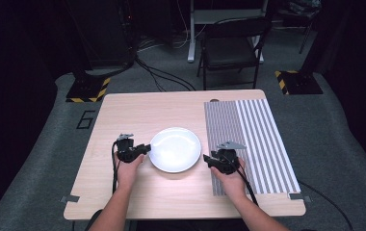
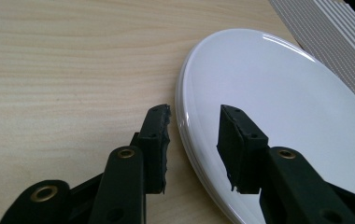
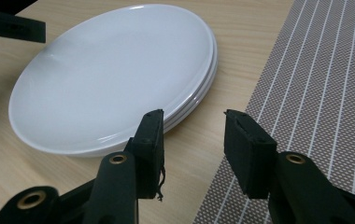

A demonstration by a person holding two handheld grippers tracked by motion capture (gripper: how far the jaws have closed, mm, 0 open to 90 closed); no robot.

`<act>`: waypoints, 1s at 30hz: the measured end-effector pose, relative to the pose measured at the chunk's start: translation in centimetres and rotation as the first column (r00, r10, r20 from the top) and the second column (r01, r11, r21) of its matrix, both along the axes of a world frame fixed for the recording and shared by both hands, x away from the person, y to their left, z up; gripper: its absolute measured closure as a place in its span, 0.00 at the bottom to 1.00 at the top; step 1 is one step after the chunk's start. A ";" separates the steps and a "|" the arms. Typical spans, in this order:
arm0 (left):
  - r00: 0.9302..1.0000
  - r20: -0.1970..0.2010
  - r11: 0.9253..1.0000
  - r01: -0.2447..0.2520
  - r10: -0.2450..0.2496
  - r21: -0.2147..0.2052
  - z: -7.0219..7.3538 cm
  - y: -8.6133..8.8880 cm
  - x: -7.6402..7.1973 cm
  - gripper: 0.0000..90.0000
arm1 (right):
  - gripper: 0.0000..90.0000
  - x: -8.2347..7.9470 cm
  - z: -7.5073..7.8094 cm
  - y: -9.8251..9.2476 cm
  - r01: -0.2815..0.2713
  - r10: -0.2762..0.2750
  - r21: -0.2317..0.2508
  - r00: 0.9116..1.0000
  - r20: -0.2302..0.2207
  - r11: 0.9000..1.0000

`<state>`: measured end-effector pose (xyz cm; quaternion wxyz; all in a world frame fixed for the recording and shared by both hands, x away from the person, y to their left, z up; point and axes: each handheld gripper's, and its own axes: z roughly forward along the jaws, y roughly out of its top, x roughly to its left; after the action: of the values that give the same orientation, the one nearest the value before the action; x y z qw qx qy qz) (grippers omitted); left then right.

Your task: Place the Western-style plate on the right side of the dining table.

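- While my left gripper [image 2: 192, 149] straddles the plates' [image 1: 175, 149] left rim, jaws apart, nothing's lifted.
- Stack sits mid-desk [image 1: 137, 108], toward the near edge.
- Right gripper [image 3: 192, 154]: jaws apart, empty, between stack and striped mat [image 1: 258, 139].
- Left to do: clamp, lift.

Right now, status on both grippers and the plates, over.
Left gripper open, jaws straddling the near rim of the white plates, not pinching. Right gripper open, beside the stack, over the edge of the striped placemat. Nothing in the way.
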<state>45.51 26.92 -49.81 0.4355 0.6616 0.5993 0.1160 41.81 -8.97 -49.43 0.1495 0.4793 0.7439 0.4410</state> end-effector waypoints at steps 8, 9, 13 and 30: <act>0.999 -0.038 0.996 -0.012 0.008 -0.086 -0.2 0.4 0.1 0.76 | 0.67 1.1 -0.3 0.3 0.025 -0.024 0.029 0.999 -0.026 0.999; 0.999 -0.044 0.996 -0.010 0.006 -0.090 -0.2 0.5 0.1 0.77 | 0.68 1.2 -0.3 0.3 0.029 -0.028 0.038 0.999 -0.033 0.999; 0.998 -0.066 0.992 -0.015 0.006 -0.128 -0.5 0.6 0.2 0.80 | 0.74 2.0 -0.3 0.5 0.043 -0.039 0.071 0.998 -0.047 0.997; 0.995 -0.104 0.980 -0.024 0.003 -0.200 -0.9 0.8 0.5 0.84 | 0.70 3.2 -1.0 1.1 0.052 -0.042 0.109 0.995 -0.086 0.993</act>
<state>46.00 27.69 -50.66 0.4676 0.6153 0.6342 0.0236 45.04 -7.91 -50.41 0.1015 0.5223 0.7122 0.4578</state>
